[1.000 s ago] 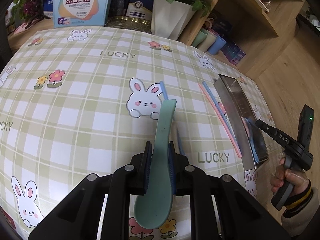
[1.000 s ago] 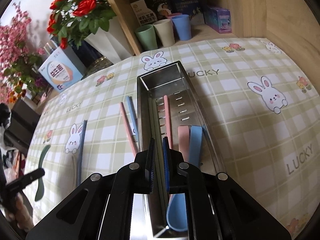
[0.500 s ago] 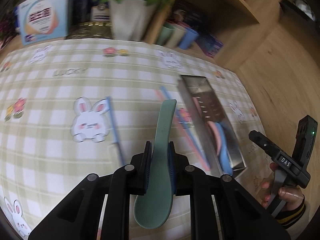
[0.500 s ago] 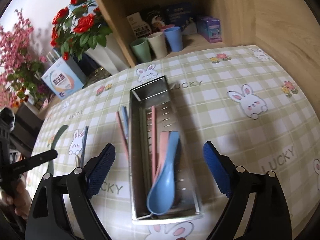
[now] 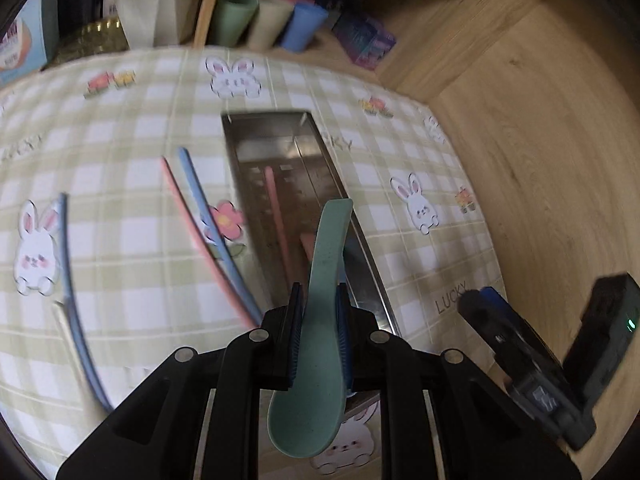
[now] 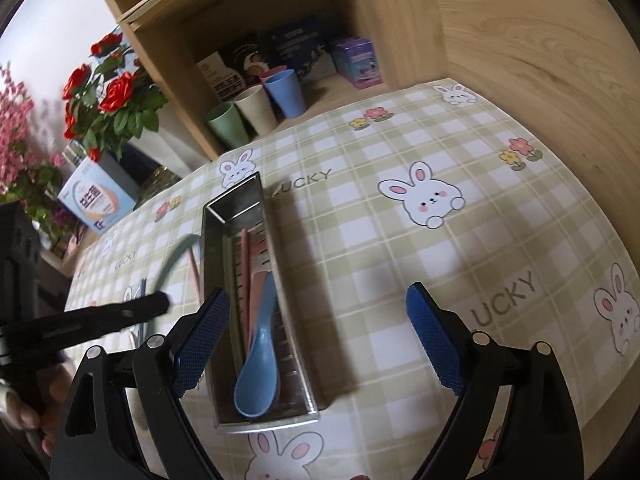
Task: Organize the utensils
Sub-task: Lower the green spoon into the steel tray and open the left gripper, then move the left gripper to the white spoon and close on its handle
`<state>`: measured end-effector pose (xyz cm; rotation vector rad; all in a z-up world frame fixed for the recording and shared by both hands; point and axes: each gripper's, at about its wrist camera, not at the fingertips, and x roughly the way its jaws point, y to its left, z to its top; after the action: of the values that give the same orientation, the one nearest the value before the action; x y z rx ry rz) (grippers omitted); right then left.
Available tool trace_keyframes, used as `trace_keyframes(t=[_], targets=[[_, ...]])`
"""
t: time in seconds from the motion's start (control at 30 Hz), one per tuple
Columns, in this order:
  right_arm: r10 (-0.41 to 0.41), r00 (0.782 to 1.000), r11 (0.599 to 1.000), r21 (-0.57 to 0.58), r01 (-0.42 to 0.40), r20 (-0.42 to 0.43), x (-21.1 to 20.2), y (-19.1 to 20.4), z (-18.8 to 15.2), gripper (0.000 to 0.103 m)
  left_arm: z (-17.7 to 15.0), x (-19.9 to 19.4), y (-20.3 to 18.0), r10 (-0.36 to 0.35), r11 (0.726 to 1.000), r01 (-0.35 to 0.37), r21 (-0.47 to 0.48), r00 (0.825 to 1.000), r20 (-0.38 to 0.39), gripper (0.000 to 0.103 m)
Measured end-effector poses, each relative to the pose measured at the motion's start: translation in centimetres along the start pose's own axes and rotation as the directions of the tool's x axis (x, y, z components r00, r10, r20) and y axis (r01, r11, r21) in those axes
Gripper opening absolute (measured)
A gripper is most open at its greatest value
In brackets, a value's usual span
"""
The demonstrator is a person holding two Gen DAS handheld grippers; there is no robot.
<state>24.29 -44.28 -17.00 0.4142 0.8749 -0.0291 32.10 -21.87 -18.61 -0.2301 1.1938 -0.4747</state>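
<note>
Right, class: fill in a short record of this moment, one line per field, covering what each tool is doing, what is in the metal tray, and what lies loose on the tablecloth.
left tool: shut on the green spoon, above the near end of the tray
right tool: open, nothing between its pads
metal tray: holds a blue spoon, a pink spoon under it and a pink chopstick
on the tablecloth: a pink stick and a blue stick side by side left of the tray; another blue stick further left
left to do: green spoon not yet in the tray
</note>
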Motion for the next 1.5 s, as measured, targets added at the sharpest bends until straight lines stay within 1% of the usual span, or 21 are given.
trace_keyframes(t=[0.03,0.13,0.23,0.4,0.6,0.7,0.8,0.93,1.07,1.17,1.27,1.33,1.37,1.4,1.47,1.5], targets=[[-0.002,1.000,1.000,0.004,0.002,0.002,-0.1,-0.2,0.0,0.086,0.0,0.7,-0.2,0.007,1.000,-0.007,-0.014,1.000,-0.017,0.016],[-0.004,1.000,1.000,0.017,0.004,0.000,-0.2,-0.8,-0.1,0.086,0.2,2.6,-0.2,-0.005,0.998,0.000,-0.066,0.997,-0.072,0.016],[-0.011,1.000,1.000,0.023,0.011,-0.004,-0.2,-1.2,-0.2,0.086,0.4,3.6,-0.3,0.009,0.996,-0.017,-0.084,0.995,-0.097,0.016],[-0.010,1.000,0.999,0.038,0.010,-0.004,-0.2,-1.7,-0.1,0.086,0.3,4.8,-1.1,0.045,0.998,-0.050,-0.043,0.992,-0.120,0.016],[-0.012,1.000,0.999,0.048,0.013,-0.014,0.2,-1.8,-0.2,0.086,0.2,5.8,-1.4,0.077,0.997,-0.080,-0.016,0.988,-0.136,0.016],[-0.016,1.000,0.999,0.051,0.017,-0.017,0.3,-1.9,-0.3,0.086,0.3,6.1,-1.3,0.081,0.996,-0.085,-0.017,0.987,-0.141,0.016],[-0.016,1.000,0.998,0.055,0.017,-0.017,0.2,-1.9,-0.2,0.086,0.3,6.4,-1.6,0.081,0.997,-0.083,-0.006,0.985,-0.150,0.016],[-0.017,1.000,0.999,0.051,0.018,-0.019,0.2,-1.8,-0.2,0.086,0.0,7.1,-2.0,0.032,0.999,-0.032,0.005,0.983,-0.182,0.016],[-0.021,1.000,0.999,0.049,0.022,-0.022,0.1,-1.6,-0.2,0.086,-0.1,6.8,-2.4,0.009,1.000,-0.005,0.022,0.983,-0.181,0.016],[-0.021,1.000,0.999,0.046,0.022,-0.019,0.0,-1.5,-0.2,0.086,0.0,5.8,-2.3,-0.008,0.999,0.014,0.031,0.987,-0.163,0.016],[-0.020,1.000,0.999,0.035,0.020,-0.009,-0.3,-1.0,-0.3,0.086,0.4,3.6,-1.9,-0.021,0.997,0.029,0.070,0.994,-0.106,0.017],[-0.019,1.000,1.000,0.025,0.019,-0.003,-0.5,-0.5,-0.3,0.086,0.8,1.6,-1.3,-0.033,0.994,0.037,0.106,0.999,-0.040,0.018],[-0.015,1.000,1.000,0.022,0.015,0.001,-0.6,-0.3,-0.3,0.086,0.8,0.1,-0.7,-0.057,0.990,0.055,0.133,0.998,0.009,0.018],[-0.005,1.000,1.000,0.019,0.005,0.007,-0.6,0.0,-0.4,0.086,0.9,-0.7,-0.3,-0.066,0.987,0.059,0.151,0.997,0.039,0.018],[0.009,1.000,1.000,0.008,-0.009,0.021,-0.8,0.6,-0.5,0.086,0.9,-2.7,1.2,-0.048,0.981,0.027,0.191,0.993,0.110,0.019],[0.012,1.000,1.000,0.001,-0.012,0.027,-0.8,1.1,-0.5,0.086,0.7,-3.8,2.3,-0.016,0.978,-0.017,0.209,0.988,0.154,0.022]])
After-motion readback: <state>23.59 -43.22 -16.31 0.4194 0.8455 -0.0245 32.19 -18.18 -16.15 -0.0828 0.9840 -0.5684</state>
